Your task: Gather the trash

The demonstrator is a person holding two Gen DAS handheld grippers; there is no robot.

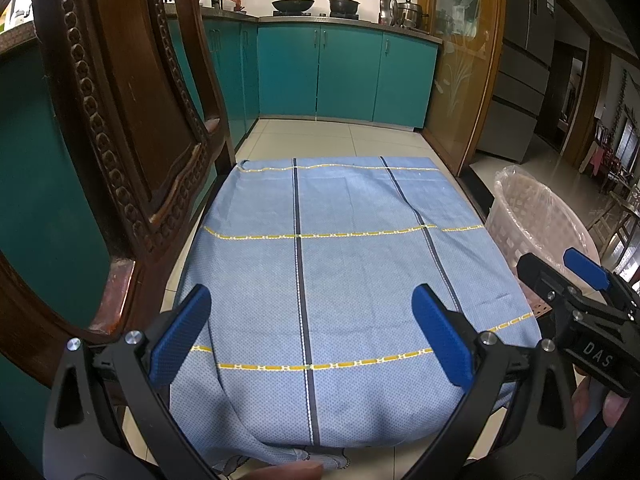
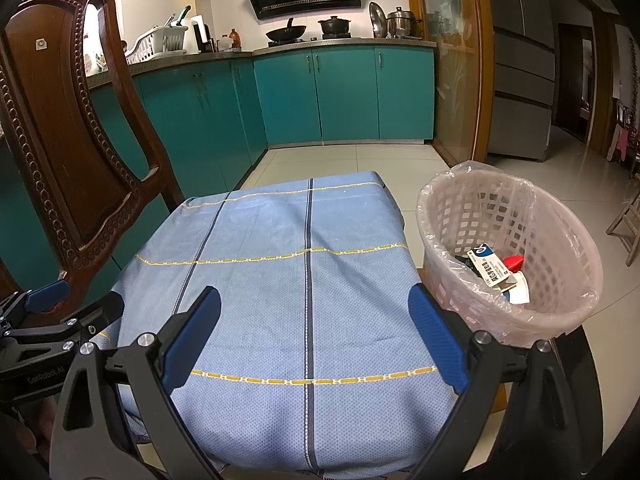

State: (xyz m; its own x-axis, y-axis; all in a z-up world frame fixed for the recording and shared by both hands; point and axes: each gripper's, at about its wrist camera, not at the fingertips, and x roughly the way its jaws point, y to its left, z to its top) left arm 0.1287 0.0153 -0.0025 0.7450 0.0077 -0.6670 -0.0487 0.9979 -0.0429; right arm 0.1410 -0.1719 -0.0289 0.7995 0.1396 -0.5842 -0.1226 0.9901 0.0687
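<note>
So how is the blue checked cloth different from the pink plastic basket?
The blue checked cloth lies flat, spread over a table; the pink plastic basket stands beside it, round and deep. The cloth is solid fabric with yellow and dark lines; the basket has a lattice of holes and a clear bag liner. The cloth has nothing on it; the basket holds trash, including a printed packet and something red. Both sit in front of the open claws.

Both wrist views look forward, low and near over the blue cloth [image 1: 320, 260] toward the kitchen cabinets [image 2: 344, 92], sharing both.
</note>
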